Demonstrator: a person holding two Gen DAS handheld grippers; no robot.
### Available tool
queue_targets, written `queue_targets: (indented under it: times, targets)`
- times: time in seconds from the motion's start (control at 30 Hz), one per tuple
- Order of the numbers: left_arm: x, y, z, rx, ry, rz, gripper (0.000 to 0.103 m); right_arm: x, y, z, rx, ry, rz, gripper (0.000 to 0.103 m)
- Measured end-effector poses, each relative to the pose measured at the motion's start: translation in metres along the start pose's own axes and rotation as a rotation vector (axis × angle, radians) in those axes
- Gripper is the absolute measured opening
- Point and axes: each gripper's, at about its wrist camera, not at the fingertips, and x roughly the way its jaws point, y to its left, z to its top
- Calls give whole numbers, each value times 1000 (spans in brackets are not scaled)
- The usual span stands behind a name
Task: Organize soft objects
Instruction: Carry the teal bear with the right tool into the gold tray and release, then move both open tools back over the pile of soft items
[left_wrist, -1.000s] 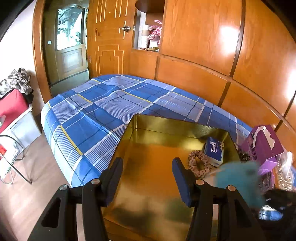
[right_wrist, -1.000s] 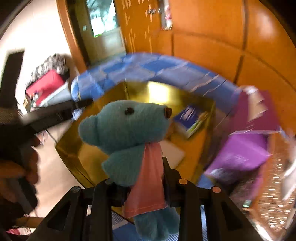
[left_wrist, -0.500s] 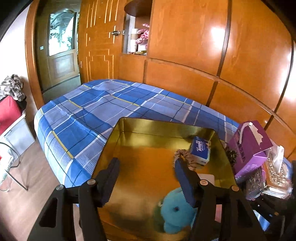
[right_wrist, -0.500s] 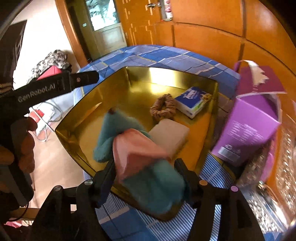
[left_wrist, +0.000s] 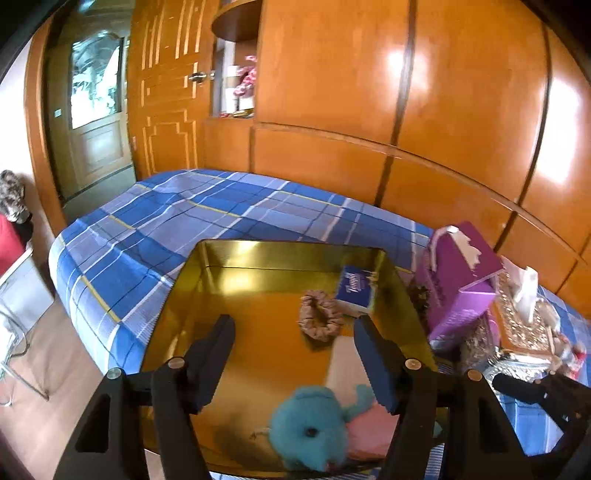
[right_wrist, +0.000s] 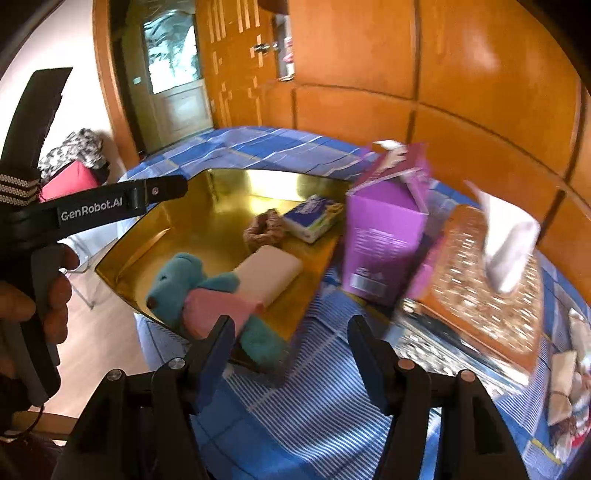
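Observation:
A blue teddy bear (left_wrist: 310, 432) with a pink scarf (right_wrist: 218, 310) lies on its side at the near edge of the gold tray (left_wrist: 251, 314), free of both grippers. My left gripper (left_wrist: 292, 325) hangs over the tray, its jaws opening, with nothing pressed between them. My right gripper (right_wrist: 290, 325) is open above the striped cloth, just right of the teddy bear (right_wrist: 177, 284). Deeper in the gold tray (right_wrist: 177, 229) lie a cream sponge block (right_wrist: 269, 271), a brown scrunchie (right_wrist: 262, 229) and a blue tissue pack (right_wrist: 314, 218).
A purple box (right_wrist: 384, 236) and an ornate tissue box (right_wrist: 480, 295) stand right of the tray on the blue plaid bed (left_wrist: 166, 229). Wooden wall panels rise behind. A hand (right_wrist: 22, 302) holds the left gripper's handle. Floor and a red bag (right_wrist: 70, 177) lie to the left.
My right gripper opened and dropped the bear into the tray, then drew back to the right. The left gripper's jaws spread wider as it shifted over the tray.

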Motion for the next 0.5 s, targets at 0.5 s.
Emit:
queue_targets:
  times: [0.5]
  targets:
    - [-16, -46, -11, 125, -11, -79, 67, -50, -74, -36, 257, -95, -169, 64]
